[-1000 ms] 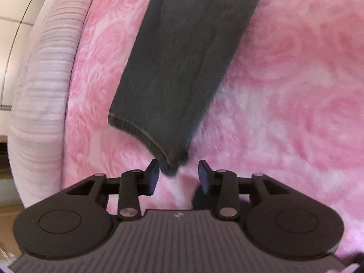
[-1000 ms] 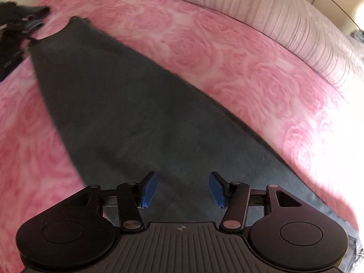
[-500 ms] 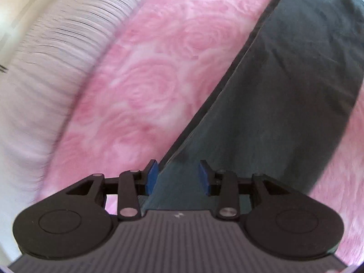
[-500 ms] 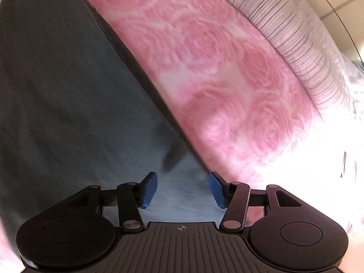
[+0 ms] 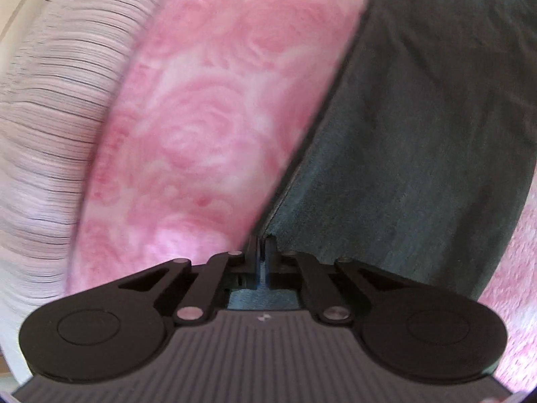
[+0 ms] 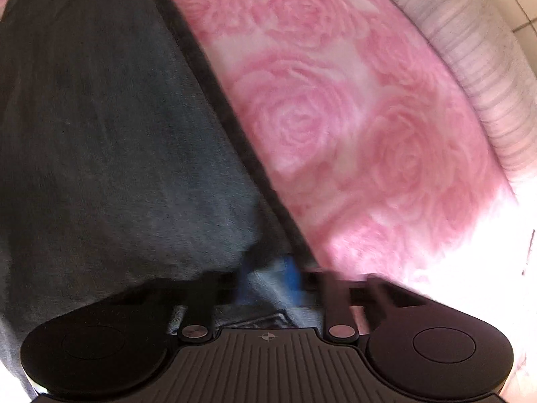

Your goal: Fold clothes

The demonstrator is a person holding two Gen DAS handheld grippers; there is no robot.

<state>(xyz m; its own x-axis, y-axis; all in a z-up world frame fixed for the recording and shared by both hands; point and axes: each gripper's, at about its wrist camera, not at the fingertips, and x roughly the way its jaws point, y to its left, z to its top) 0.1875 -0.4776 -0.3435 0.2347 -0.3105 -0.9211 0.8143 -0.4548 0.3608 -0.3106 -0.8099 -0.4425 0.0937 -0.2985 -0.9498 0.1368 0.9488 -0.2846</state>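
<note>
I see dark cloth (image 5: 419,134) flat on pink rose blanket (image 5: 208,107). My left gripper (image 5: 263,245) pinches cloth edge. My right gripper (image 6: 268,272), blurry, just snapped together on same edge.

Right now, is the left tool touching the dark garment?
Touching. The left wrist view shows the left tool shut on the dark garment's edge.

Ahead of the claw lies a dark grey garment (image 5: 419,141) of matt, finely woven cloth; to its left a fluffy pink rose-patterned blanket (image 5: 208,127), beyond that ribbed, striped pale fabric (image 5: 50,117); the claw body is matt black plastic
</note>
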